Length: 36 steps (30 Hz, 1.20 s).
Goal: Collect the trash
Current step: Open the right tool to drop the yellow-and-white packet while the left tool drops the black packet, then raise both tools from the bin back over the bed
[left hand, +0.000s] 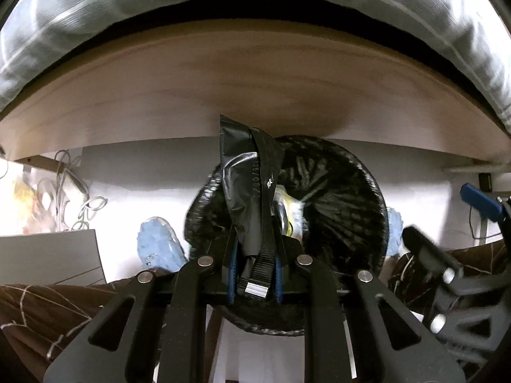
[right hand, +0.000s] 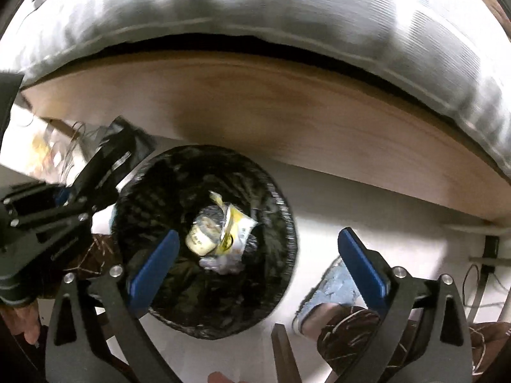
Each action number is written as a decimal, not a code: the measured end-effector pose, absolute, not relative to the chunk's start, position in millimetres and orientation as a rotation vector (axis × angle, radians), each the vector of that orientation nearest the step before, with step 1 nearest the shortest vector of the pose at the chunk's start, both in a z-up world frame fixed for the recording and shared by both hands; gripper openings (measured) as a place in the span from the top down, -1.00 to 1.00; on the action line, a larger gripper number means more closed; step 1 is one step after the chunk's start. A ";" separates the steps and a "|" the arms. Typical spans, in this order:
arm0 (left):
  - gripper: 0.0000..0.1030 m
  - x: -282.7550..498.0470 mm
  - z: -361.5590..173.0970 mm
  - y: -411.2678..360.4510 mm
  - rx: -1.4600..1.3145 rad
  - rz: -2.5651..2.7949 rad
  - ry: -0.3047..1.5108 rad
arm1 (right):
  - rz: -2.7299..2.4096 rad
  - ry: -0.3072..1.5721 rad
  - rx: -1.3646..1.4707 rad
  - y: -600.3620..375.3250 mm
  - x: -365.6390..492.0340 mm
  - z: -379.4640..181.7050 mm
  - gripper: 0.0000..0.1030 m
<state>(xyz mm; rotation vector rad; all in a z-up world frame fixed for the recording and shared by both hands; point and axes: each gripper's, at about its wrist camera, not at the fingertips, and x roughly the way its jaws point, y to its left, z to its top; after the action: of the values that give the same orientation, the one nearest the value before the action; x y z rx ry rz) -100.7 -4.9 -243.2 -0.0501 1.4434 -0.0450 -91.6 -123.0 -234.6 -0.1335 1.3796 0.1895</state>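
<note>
My left gripper (left hand: 255, 274) is shut on a black plastic wrapper (left hand: 246, 172) with a printed date, held upright over the rim of a round bin lined with a black bag (left hand: 345, 191). The bin (right hand: 153, 191) stands on the white floor, seen from above in the right wrist view, with yellow and white trash (right hand: 220, 233) at its bottom. My right gripper (right hand: 258, 265) is open and empty above the bin, blue pads (right hand: 153, 268) wide apart. The left gripper (right hand: 105, 166) also shows at the bin's left rim there. The right gripper (left hand: 447, 255) shows at the right edge of the left view.
A wooden bed frame board (left hand: 223, 89) with a grey mattress (left hand: 159, 6) runs across behind the bin. The person's blue slippers (left hand: 159, 242) (right hand: 332, 290) and brown patterned trousers (left hand: 48, 312) flank the bin. Loose cables (left hand: 76, 185) lie at left; a socket and cord (right hand: 490, 255) sit at right.
</note>
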 end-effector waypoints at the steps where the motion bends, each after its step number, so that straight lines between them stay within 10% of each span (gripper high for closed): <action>1: 0.69 -100.5 -243.8 -9.2 -0.047 -0.050 1.444 | 0.175 1.377 -0.129 -128.7 -90.6 -234.3 -0.85; 19: 0.54 -99.7 -254.5 -62.5 0.011 -0.114 1.435 | 0.047 1.310 -0.059 -179.6 -81.0 -226.2 -0.85; 36: -0.84 -90.3 -208.7 -44.0 -0.013 -0.079 1.274 | 0.031 1.196 -0.068 -177.1 -73.3 -184.3 -0.86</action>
<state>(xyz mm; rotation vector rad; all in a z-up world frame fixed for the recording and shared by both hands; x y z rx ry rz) -90.3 -44.0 -208.7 -0.0134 1.2736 -0.0789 -73.3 -177.1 -184.3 -0.0676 1.1962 0.0309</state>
